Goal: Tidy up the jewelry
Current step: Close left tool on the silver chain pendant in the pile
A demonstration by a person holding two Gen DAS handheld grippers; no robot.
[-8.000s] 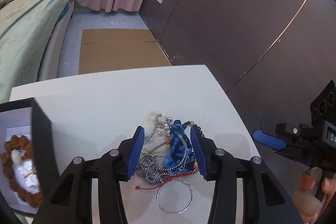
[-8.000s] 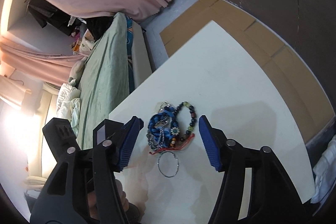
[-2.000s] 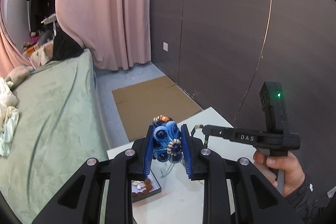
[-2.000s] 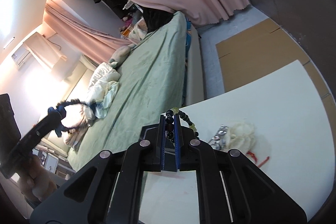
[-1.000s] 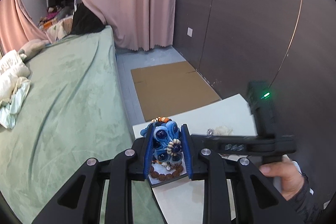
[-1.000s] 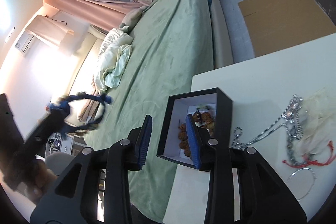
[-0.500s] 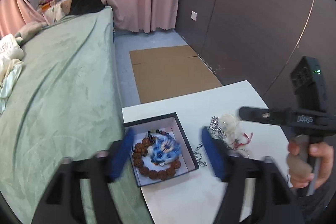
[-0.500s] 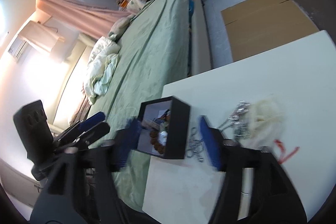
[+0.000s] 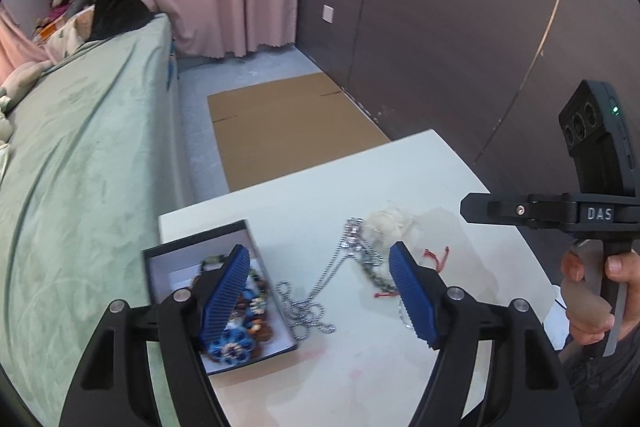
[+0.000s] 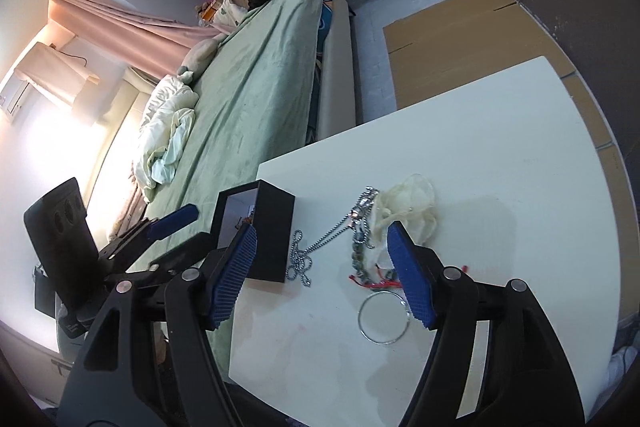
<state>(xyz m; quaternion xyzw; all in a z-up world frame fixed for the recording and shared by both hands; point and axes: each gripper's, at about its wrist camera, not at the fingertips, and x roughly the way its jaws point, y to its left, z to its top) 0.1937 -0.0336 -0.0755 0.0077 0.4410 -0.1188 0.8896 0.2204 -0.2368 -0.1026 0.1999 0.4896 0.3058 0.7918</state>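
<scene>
Both grippers gape empty. The silver chain (image 9: 320, 291) lies stretched between the left gripper (image 9: 316, 291) fingers, nearer than the right gripper (image 10: 320, 273).

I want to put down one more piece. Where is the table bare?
Bare: the far table beyond the cream pouch, and the near strip before the silver hoop. Crowded: between the black box and the pouch, where the chains lie.

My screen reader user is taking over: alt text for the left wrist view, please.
The left gripper hangs open above a white table, over a silver chain lying beside a black box of beaded bracelets. The right gripper is at the right edge.
</scene>
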